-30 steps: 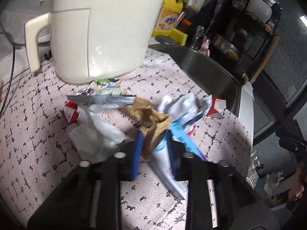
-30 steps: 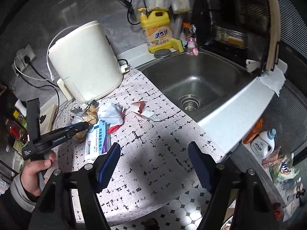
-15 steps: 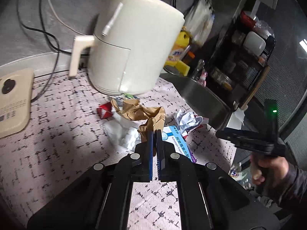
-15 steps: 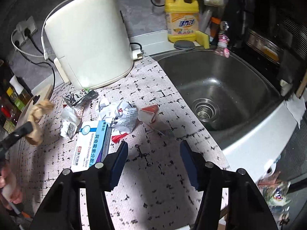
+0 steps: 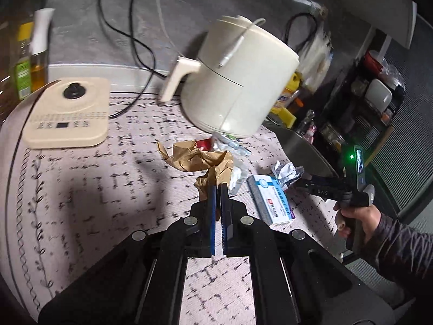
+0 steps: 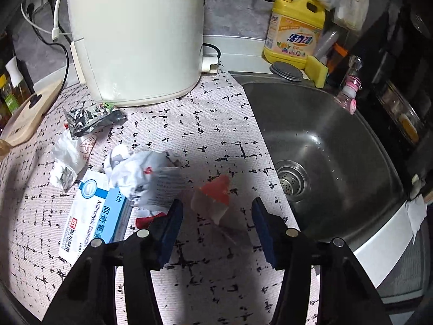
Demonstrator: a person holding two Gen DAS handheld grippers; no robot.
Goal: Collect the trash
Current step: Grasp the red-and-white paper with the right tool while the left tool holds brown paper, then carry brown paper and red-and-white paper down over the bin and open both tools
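1. Now clamped: left gripper (image 5: 218,189) pinching crumpled brown paper (image 5: 200,159), lifted above the patterned mat (image 5: 94,189).
2. Half-wide, empty: right gripper (image 6: 216,211) straddling red-and-white wrapper (image 6: 213,197) lying beside the sink (image 6: 324,140).

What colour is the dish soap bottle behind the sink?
Yellow dish soap bottle, with an orange-and-white label; clearest in the right wrist view.

Counter covered by a patterned mat (image 6: 211,124). On it: cream appliance (image 6: 135,35), foil wrapper (image 6: 89,116), medicine box (image 6: 94,214), crumpled paper (image 6: 140,176). A red-and-white scrap (image 6: 213,197) lies beside the sink (image 6: 324,135).
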